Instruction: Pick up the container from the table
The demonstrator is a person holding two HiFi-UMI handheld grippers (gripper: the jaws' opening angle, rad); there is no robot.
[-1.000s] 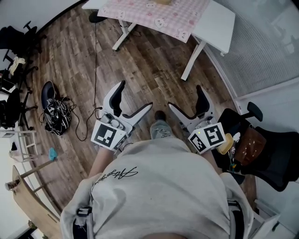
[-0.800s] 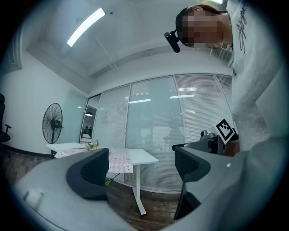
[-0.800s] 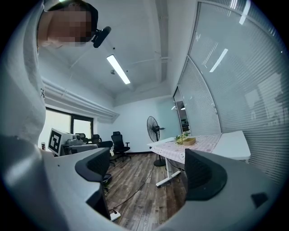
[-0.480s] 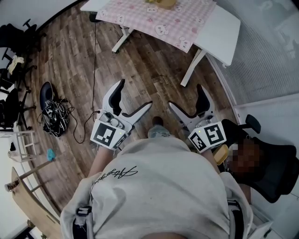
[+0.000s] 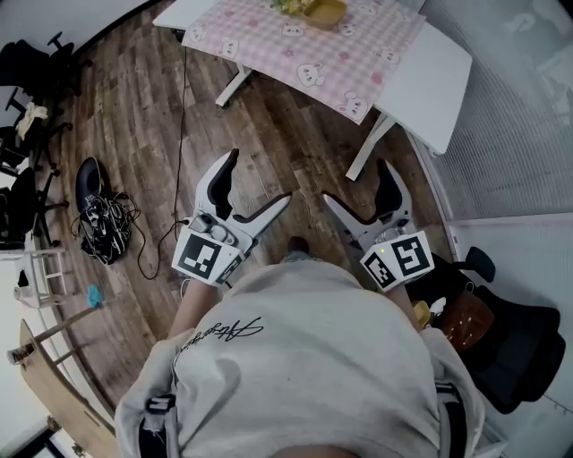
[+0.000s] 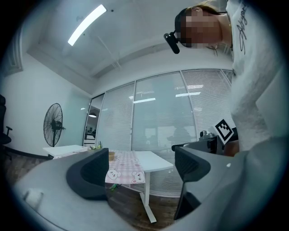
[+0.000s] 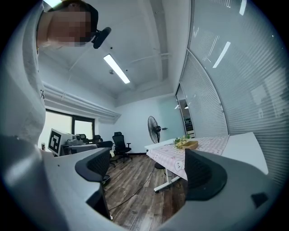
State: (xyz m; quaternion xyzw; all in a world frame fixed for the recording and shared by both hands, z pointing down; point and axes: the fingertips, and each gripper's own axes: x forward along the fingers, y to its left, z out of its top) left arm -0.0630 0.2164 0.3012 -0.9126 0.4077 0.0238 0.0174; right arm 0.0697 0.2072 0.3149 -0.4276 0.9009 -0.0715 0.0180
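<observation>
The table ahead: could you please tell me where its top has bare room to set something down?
The table is bare at its white right end, beyond the pink cloth. The cloth's near half, between its hanging edge and the container, is also free. The far edge is crowded: container and greenery sit together.

- White desk (image 5: 436, 64) standing on wood-plank floor (image 5: 269, 134), mostly draped with a pink checked cloth (image 5: 313, 49).
- On the cloth, near the far edge: tan container (image 5: 324, 12), green sprigs (image 5: 288, 5) just beside.
- On the floor, off left: tangled cables (image 5: 109, 225).

No legible text; script on sweatshirt (image 5: 304, 367) unreadable.
</observation>
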